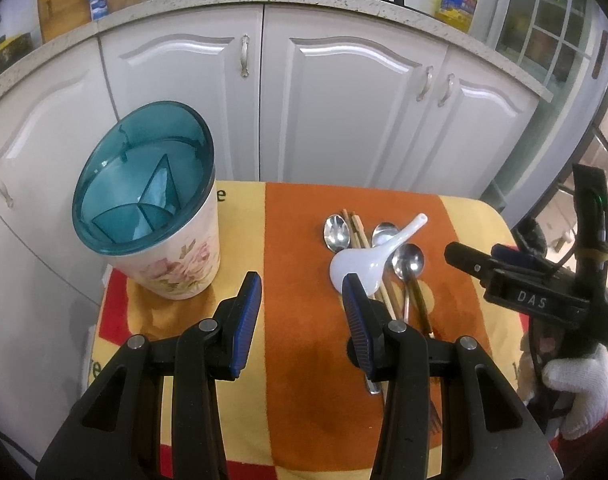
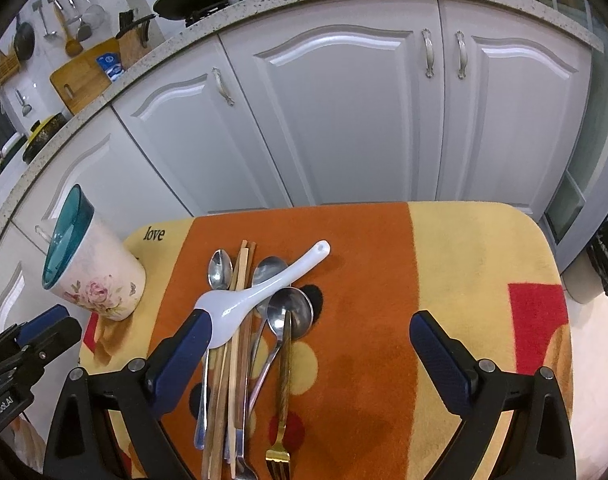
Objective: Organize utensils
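Both tools empty, jaws wide: left tool (image 1: 302,304), right tool (image 2: 308,354). Utensil pile (image 2: 244,340) heaped mid-worktop; holder (image 1: 160,216) far left. I expect the white ceramic spoon (image 2: 260,288), lying crosswise on top, to slide or drag chopsticks (image 2: 240,312).

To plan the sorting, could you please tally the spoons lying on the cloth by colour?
Silver metal spoons: 3
White ceramic spoon: 1
Total: 4 spoons
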`<state>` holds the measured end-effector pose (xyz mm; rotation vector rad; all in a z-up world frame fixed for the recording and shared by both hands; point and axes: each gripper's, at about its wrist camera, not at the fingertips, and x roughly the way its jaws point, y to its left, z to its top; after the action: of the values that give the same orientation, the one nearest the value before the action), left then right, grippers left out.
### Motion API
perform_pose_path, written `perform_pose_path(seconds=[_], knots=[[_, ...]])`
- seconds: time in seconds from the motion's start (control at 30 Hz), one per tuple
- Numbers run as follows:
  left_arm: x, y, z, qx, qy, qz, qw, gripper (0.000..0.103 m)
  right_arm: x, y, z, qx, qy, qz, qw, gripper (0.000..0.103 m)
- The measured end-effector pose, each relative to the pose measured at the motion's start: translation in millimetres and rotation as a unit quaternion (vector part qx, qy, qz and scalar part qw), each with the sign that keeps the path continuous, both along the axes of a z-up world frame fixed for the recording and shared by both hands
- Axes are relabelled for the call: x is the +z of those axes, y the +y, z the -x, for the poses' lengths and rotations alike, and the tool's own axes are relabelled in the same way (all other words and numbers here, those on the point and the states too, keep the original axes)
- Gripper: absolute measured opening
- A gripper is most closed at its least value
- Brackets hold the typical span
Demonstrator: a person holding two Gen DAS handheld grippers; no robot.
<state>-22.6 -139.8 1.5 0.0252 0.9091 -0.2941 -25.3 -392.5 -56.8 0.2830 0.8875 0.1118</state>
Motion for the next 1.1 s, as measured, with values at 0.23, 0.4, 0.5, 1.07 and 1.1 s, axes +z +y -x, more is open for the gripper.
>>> perform_pose_path(seconds=[0.23, 0.4, 0.5, 1.07, 1.1], knots=[[-1.7, -0.5, 0.2, -0.004, 0.000, -0.001, 1.0000, 0.041, -5.7, 1.5, -13.9, 0.011, -0.002, -0.023, 1.000, 0.093], [-4.7, 3.8, -1.9, 0.001, 0.002, 0.003, 1.0000, 0.041, -14.4, -2.5, -27.3, 0.007, 0.007, -0.038, 0.999, 0.089], [-6.5, 8.6, -4.7, 0.007, 0.007, 0.007, 0.9999, 0.041, -19.9, -6.5, -34.3, 0.003, 0.010, -0.049, 0.999, 0.088], [-13.1, 11.1, -10.9, 0.004, 0.023, 0.005, 0.9997, 0.041, -57.9, -25.5, -66.0, 0.015, 0.021, -0.187, 0.982, 0.017], [-14.2, 10.2, -11.2, 0.003, 0.025, 0.006, 0.9997, 0.041, -55.3, -24.7, -64.4, 0.020, 0.014, -0.194, 0.981, 0.014]])
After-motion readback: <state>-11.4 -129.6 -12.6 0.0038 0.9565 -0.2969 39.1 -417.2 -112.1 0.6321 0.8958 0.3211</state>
